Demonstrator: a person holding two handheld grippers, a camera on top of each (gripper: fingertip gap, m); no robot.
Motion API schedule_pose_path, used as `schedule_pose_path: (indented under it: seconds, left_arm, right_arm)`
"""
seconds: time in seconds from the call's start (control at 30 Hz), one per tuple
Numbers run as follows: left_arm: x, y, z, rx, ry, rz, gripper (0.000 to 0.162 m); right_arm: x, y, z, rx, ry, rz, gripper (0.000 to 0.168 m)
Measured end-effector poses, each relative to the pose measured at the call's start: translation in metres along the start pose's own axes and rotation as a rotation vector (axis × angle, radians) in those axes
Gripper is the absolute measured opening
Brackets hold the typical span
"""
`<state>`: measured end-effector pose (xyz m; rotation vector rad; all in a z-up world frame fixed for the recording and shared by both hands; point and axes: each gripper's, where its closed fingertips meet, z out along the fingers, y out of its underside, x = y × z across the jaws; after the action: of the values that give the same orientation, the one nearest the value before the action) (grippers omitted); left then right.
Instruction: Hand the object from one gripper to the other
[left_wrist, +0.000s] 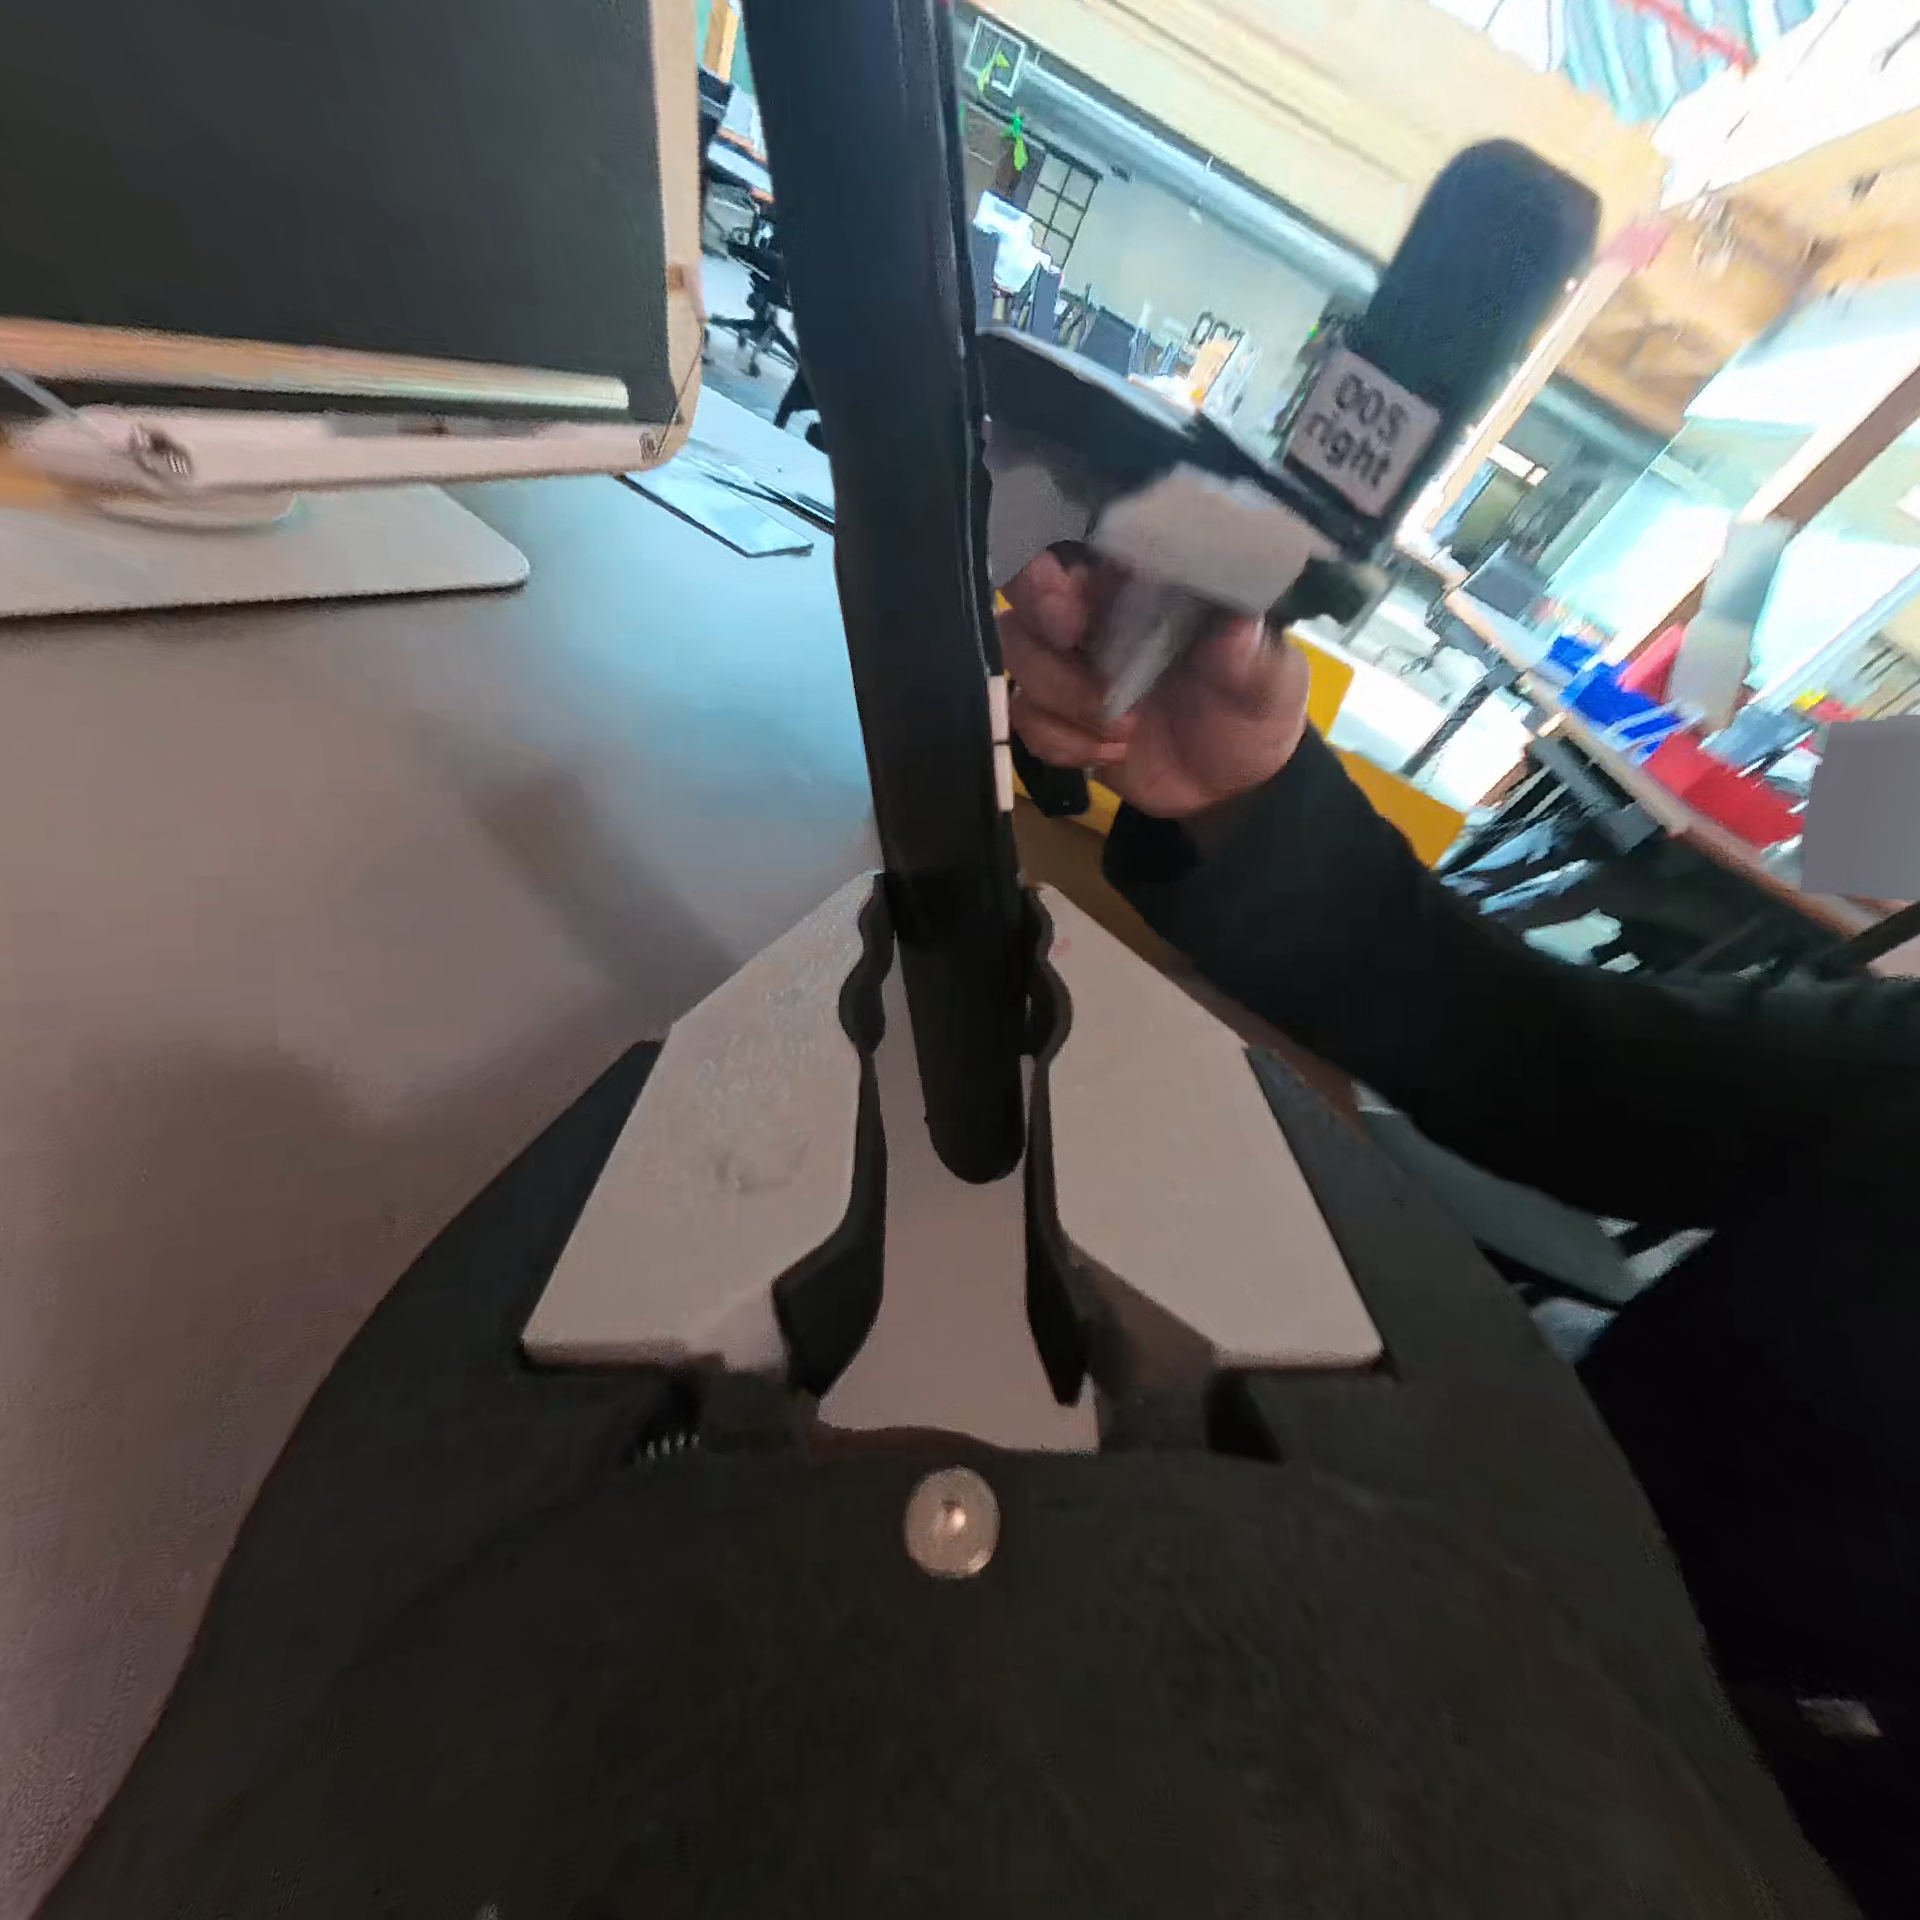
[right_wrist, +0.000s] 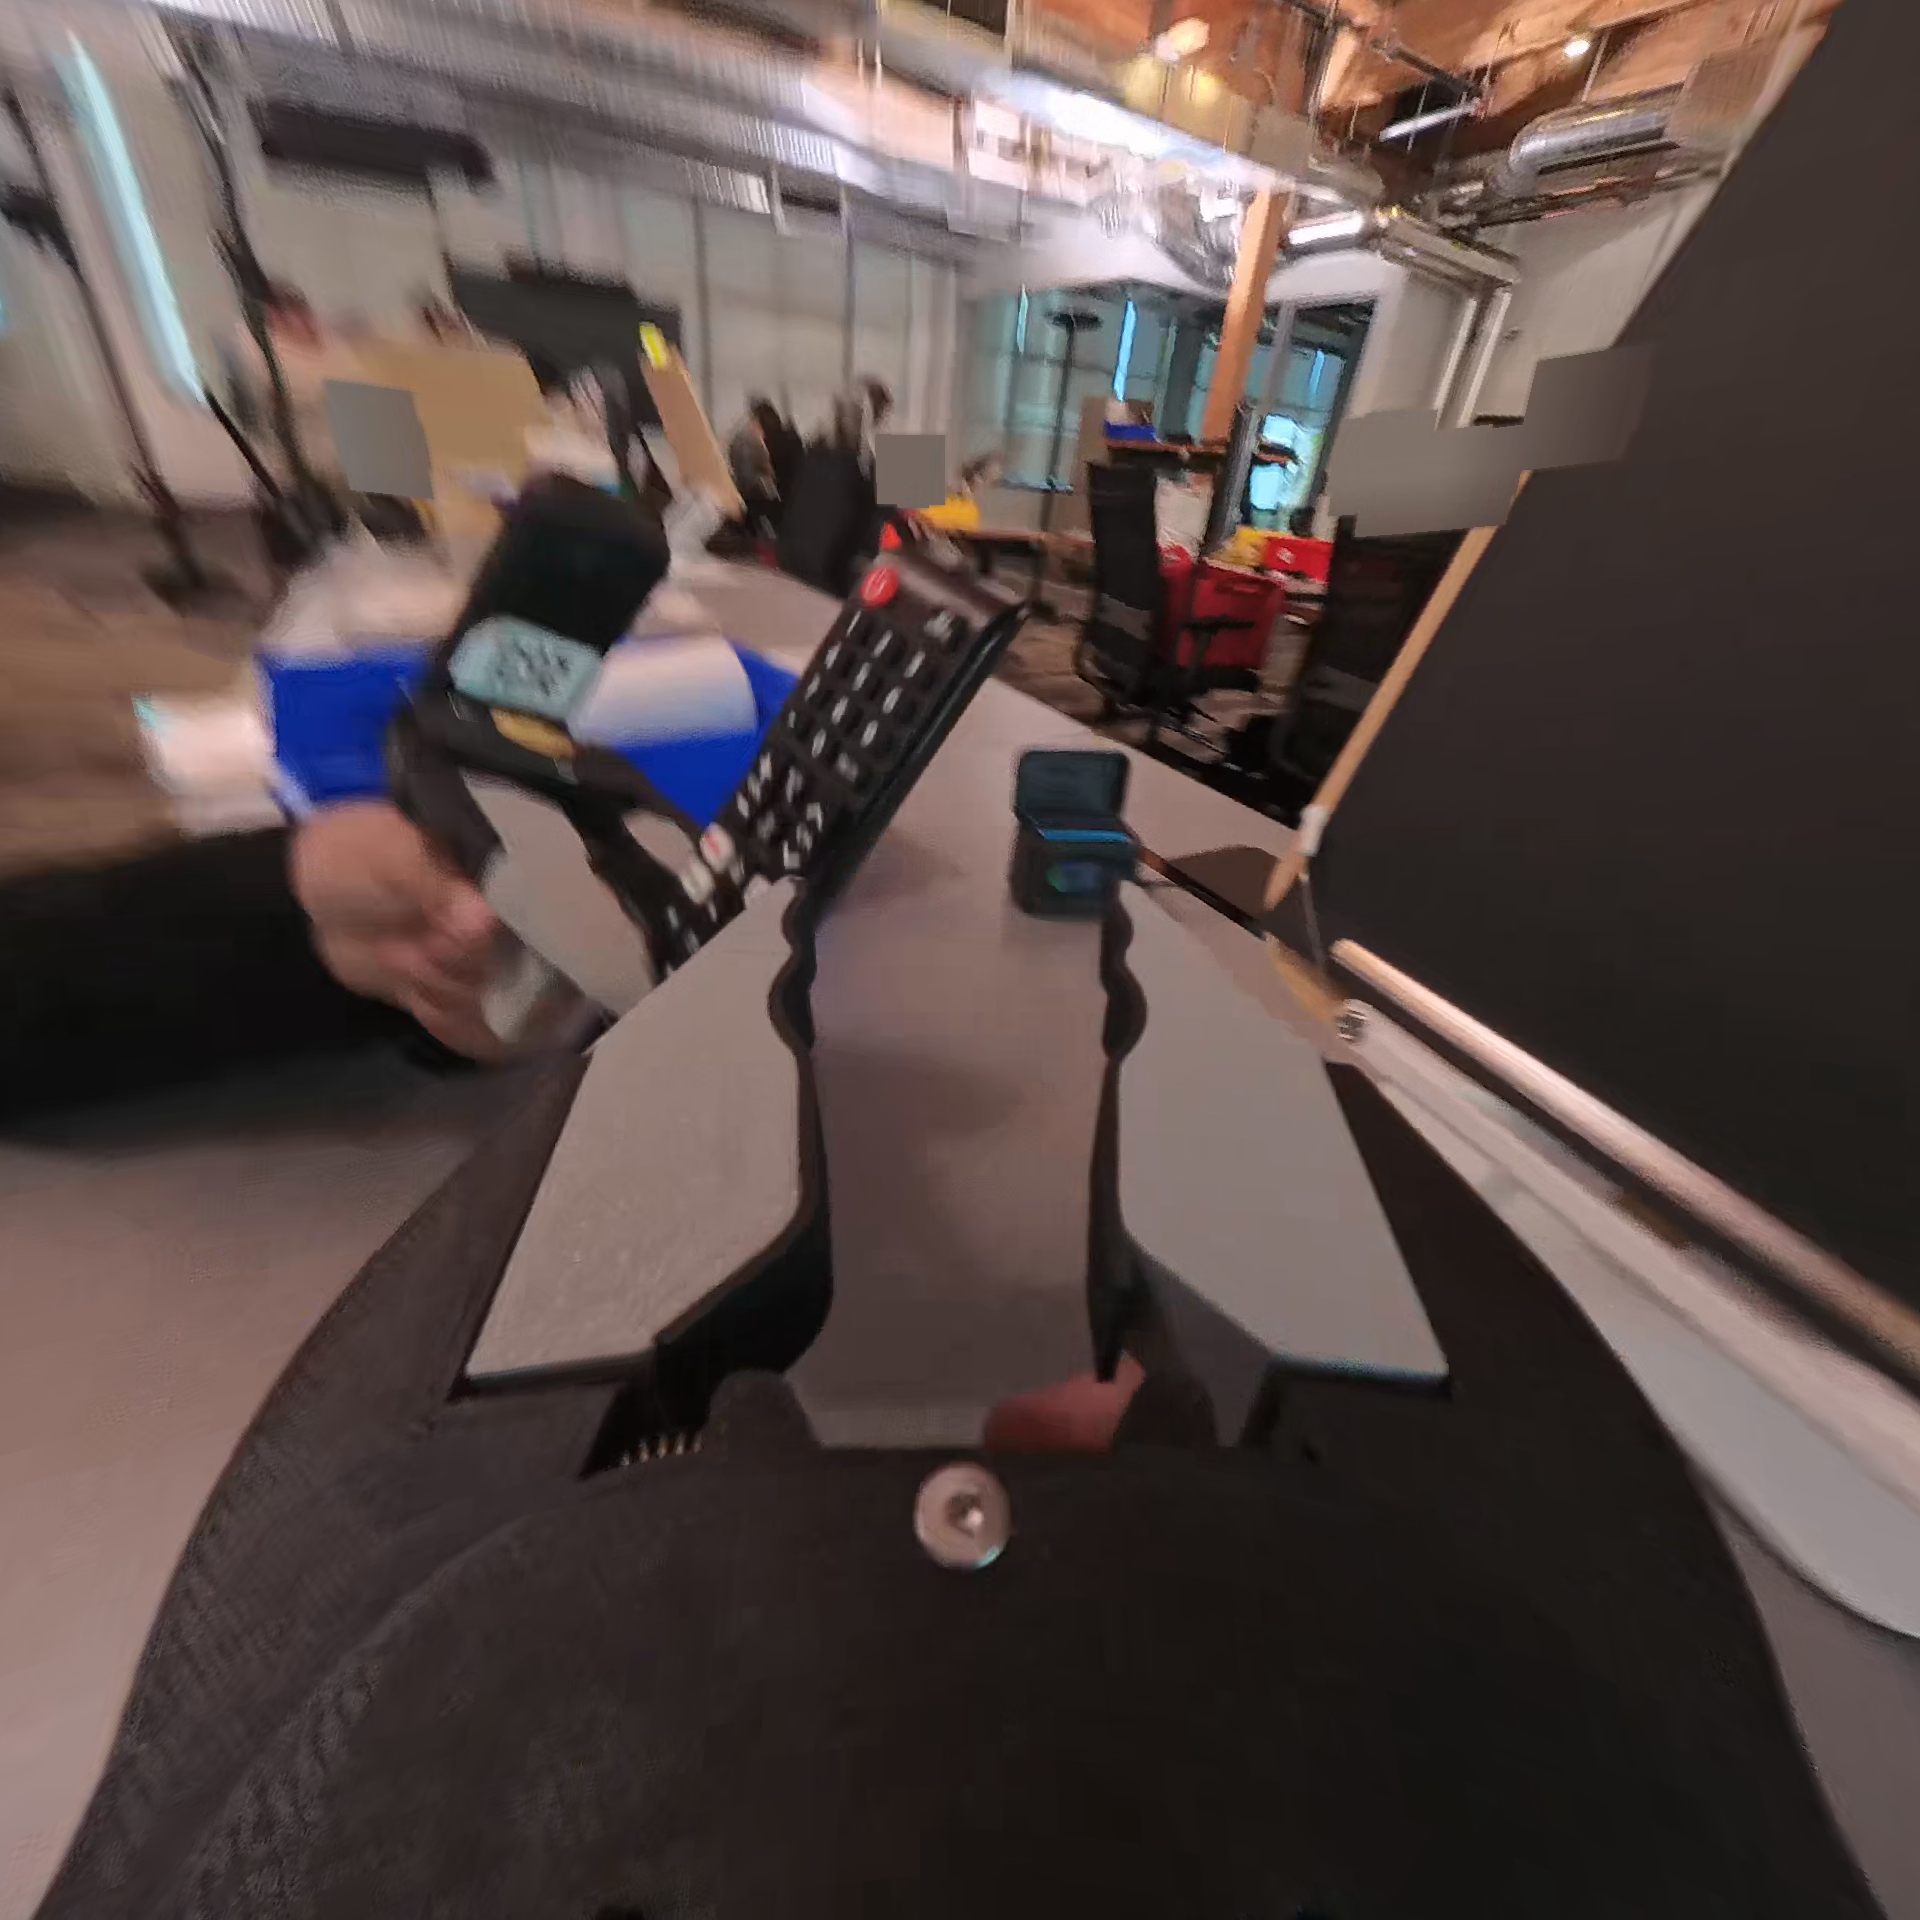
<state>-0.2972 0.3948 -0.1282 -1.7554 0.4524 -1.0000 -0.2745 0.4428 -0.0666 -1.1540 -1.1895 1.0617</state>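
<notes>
Black plastic remote control (left_wrist: 894, 540) stands pinched at its lower end in the left hand-held gripper (left_wrist: 951, 997), above the desk (left_wrist: 416, 831). From the right, the right hand-held gripper (right_wrist: 951, 977) gapes empty beside it; light, rigid, slick, it probably suits a mid-body pinch.

We see one thing to be handed over: a long, slim black remote (left_wrist: 914, 644). From the left wrist view we look at its plain black back and edge; it stands nearly upright, leaning a little left toward the top, its rounded lower end sunk between the left tongs (left_wrist: 956, 935), which clamp it on both sides. From the right wrist view we see its face (right_wrist: 862, 717): rows of small dark buttons, a red round button at the top end, a few pale and red ones lower down. It is held up off the bench.
</notes>
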Motion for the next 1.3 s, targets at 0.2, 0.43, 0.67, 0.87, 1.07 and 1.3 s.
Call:
schedule_pose_path:
  seconds: [0.2, 0.43, 0.67, 0.87, 1.07, 1.3]
  left_arm:
    - [0.022, -0.001, 0.001, 0.019, 0.234, -0.276, 0.022]
    - [0.031, 0.003, 0.006, -0.003, 0.321, -0.414, 0.022]
    - [0.035, 0.008, 0.009, -0.037, 0.364, -0.486, 0.022]
    - [0.048, 0.024, 0.018, -0.129, 0.395, -0.459, 0.023]
    - [0.04, -0.014, -0.001, 0.059, 0.377, -0.372, 0.035]
    - [0.013, -0.035, -0.023, 0.144, -0.065, 0.238, 0.053]
  right_arm:
    - [0.001, 0.037, 0.011, -0.203, 0.325, -1.007, 0.01]
    - [-0.015, 0.014, 0.017, -0.056, 0.454, -1.276, 0.034]
    - [-0.032, 0.014, 0.021, -0.014, 0.427, -1.449, 0.055]
    - [-0.05, 0.036, 0.032, -0.059, 0.299, -1.507, 0.033]
    - [-0.036, 0.036, 0.03, -0.175, 0.264, -1.162, 0.025]
    - [-0.017, 0.03, 0.022, -0.181, 0.138, -0.529, 0.02]
